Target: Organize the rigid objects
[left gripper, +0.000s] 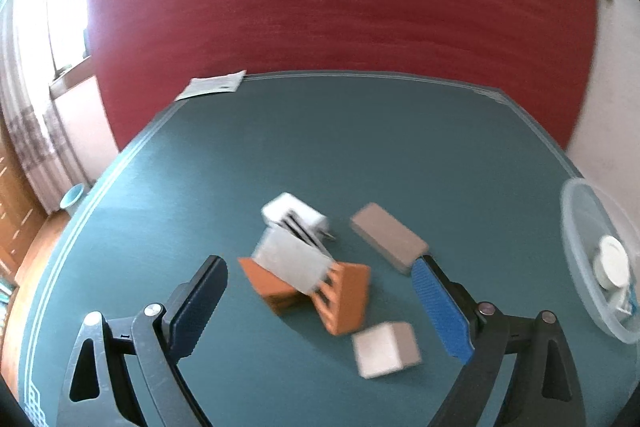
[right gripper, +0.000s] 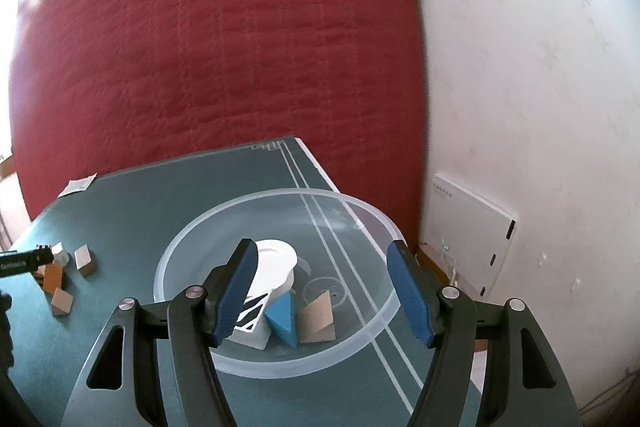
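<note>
Orange blocks [left gripper: 308,291] sat dead ahead between left gripper [left gripper: 320,291] jaws, wide open, empty; right gripper [right gripper: 324,291] hung open, empty, over clear bowl [right gripper: 372,215].

This looks like a room in a home. A bench [left gripper: 360,147] under a teal mat with pale border lines stands against a large red quilted cover [right gripper: 220,47] that fills the far side. At the far left a bright window [left gripper: 60,7] has a patterned curtain [left gripper: 28,131] hanging beside it, above a wooden floor [left gripper: 36,251]. To the right is a scuffed white wall [right gripper: 540,87] with a white panel box [right gripper: 468,227] mounted low on it.
</note>
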